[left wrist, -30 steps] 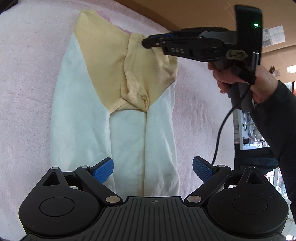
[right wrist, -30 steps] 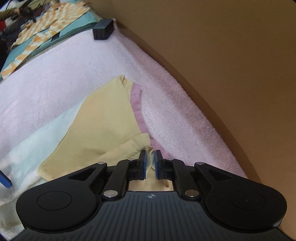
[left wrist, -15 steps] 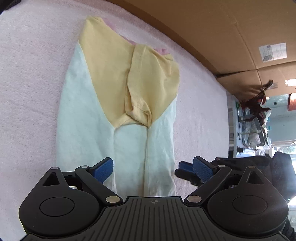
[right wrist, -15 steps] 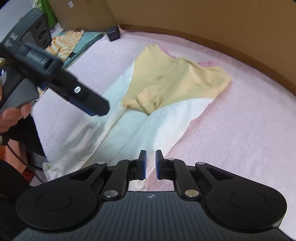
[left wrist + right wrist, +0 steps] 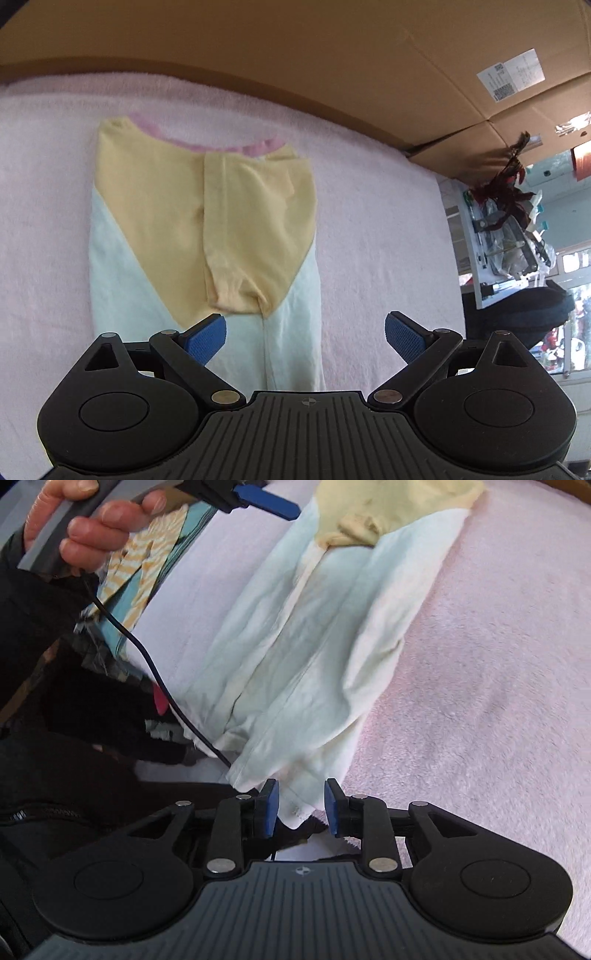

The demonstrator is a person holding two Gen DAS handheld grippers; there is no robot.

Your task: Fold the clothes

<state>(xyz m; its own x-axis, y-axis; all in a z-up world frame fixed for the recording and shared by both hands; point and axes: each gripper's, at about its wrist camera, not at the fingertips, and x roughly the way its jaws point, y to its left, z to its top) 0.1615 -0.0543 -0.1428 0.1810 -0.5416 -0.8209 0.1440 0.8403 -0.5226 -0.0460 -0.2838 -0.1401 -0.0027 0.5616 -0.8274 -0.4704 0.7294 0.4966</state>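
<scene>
Shirt (image 5: 207,236) lies flat on the pink towel-like cover (image 5: 376,229) spread over my bench, its yellow top and pink collar toward the far cardboard wall (image 5: 295,48), its pale mint body running back toward me. One yellow sleeve is folded inward across the chest. In my left wrist view, my left claw (image 5: 304,334) hangs above the shirt's lower half with its blue pads spread wide and nothing between them. To the right of the bench edge, cluttered shelves show, too blurred to read.

In my right wrist view, far left, a hand (image 5: 88,524) grips the left claw's handle, a black cable (image 5: 155,672) trailing down from it. Beside it sits a stack of folded clothes (image 5: 147,561), striped orange and teal. Further right, the shirt's hem reaches the bench's near edge. My right claw (image 5: 301,808) has just been opening; its pads stand narrowly apart, a hem corner between them, not pressed.
</scene>
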